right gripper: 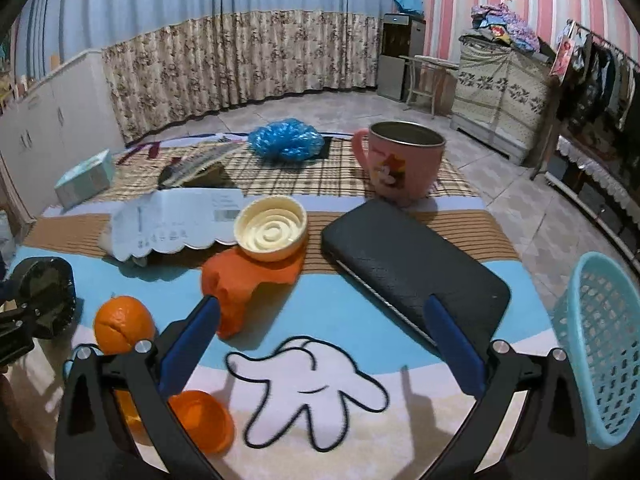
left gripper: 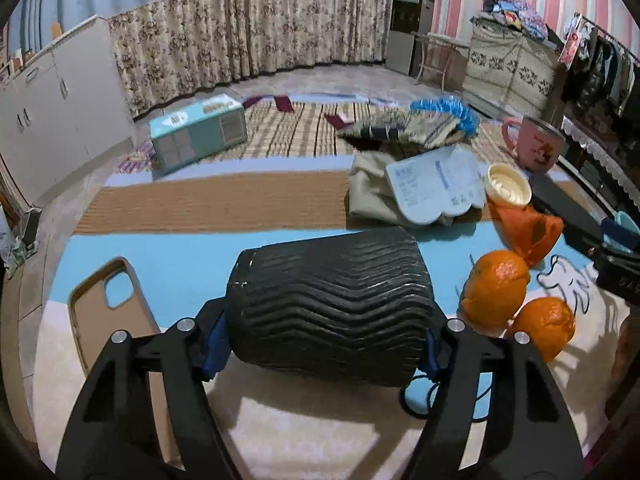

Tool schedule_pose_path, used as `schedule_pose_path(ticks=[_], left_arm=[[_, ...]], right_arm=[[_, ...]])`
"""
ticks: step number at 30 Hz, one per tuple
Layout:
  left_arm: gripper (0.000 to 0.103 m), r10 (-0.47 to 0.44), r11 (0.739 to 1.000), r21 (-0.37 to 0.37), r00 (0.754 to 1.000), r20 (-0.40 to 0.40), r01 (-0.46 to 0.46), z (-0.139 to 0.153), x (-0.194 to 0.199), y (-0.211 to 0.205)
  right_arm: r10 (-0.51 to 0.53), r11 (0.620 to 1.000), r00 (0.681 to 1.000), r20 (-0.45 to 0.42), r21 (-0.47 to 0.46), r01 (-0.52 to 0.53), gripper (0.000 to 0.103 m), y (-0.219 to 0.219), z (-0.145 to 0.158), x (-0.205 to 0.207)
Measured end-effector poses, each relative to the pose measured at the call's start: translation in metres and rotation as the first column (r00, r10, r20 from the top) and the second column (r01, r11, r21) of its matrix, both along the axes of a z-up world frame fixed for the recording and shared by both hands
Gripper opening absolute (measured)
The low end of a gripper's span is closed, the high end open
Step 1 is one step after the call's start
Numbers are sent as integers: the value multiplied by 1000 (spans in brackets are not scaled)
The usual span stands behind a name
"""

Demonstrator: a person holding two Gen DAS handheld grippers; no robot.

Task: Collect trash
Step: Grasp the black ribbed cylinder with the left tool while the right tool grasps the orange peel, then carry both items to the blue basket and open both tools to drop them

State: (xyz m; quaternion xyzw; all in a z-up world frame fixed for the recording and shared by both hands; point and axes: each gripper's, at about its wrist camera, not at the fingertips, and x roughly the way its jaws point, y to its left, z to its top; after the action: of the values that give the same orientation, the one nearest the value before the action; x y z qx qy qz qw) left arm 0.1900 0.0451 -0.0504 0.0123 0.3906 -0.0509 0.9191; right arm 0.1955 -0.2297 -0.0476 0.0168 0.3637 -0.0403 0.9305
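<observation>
A black ribbed cylindrical container [left gripper: 328, 308] lies on its side between the blue pads of my left gripper [left gripper: 324, 346], and both pads press on its ends. The right wrist view shows its open end [right gripper: 44, 296] at the far left. My right gripper [right gripper: 320, 320] hangs open over the cartoon-glove mat [right gripper: 308, 388] with nothing between its fingers. Just beyond its left finger lies a piece of orange peel [right gripper: 240, 284] with a cream ridged lid [right gripper: 272, 232] on top. A printed paper wrapper [right gripper: 176, 220] lies left of the lid.
Two oranges [left gripper: 494, 288] [left gripper: 546, 326] sit right of the container. A brown phone case [left gripper: 108, 312] lies to its left. A black flat case [right gripper: 412, 268], a pink mug [right gripper: 404, 160], a teal basket [right gripper: 600, 344], a blue plastic bag [right gripper: 286, 138] and a teal box [left gripper: 198, 132] stand around.
</observation>
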Motion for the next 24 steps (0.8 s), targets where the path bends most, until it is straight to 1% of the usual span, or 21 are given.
schedule_pose_path(ticks=[3,5,6,7,8,9,10,11,12,14,15,16,20,24], left_arm=[[69,19,1000,0,999,37,-19,10,-3,2],[69,31,999,9,998,46,-31,12,-3,4],[69,38,999,12,998,47,-38,13,-2,4],[69,41,999,10,998,46,-42,13,-2,6],[69,45,999,7,998,44,-45,14,-1,7],[69,49,999,3,998,42,-49,14,0,9],[69,56,998,-4,998,39,-56,14,1,10],[69,61,998,-8,997,38,-60,14,0,11],[69,64,998,-11,997,37,-64,14,1,12],[69,71,997,-10,997,39,-71,14,0,13],[69,75,997,-9,996,41,-75,15,0,14],[69,80,997,-10,996,43,-80,15,-1,14],[69,89,996,-24,994,56,-88,21,-5,15],[69,78,997,10,993,83,-79,30,-14,5]], right_arm=[[20,1000,1000,-11,-11,-20,99,5,-1,5],[37,999,999,-31,-10,-37,97,11,-5,11],[44,999,998,-40,-5,-44,90,12,-6,13],[56,998,997,-55,4,-56,80,14,-8,17],[67,998,995,-68,12,-66,75,16,-9,20],[84,996,993,-81,27,-82,69,19,-11,24],[96,995,992,-87,37,-93,60,20,-13,26],[119,992,988,-94,55,-114,54,22,-14,28],[148,987,984,-101,80,-140,41,25,-16,29],[164,984,981,-100,87,-156,32,28,-15,27],[174,983,981,-91,78,-167,21,30,-12,24],[179,982,980,-83,75,-173,19,29,-10,21],[206,975,978,-36,88,-202,16,22,6,2],[211,973,977,26,95,-212,16,7,27,-26]])
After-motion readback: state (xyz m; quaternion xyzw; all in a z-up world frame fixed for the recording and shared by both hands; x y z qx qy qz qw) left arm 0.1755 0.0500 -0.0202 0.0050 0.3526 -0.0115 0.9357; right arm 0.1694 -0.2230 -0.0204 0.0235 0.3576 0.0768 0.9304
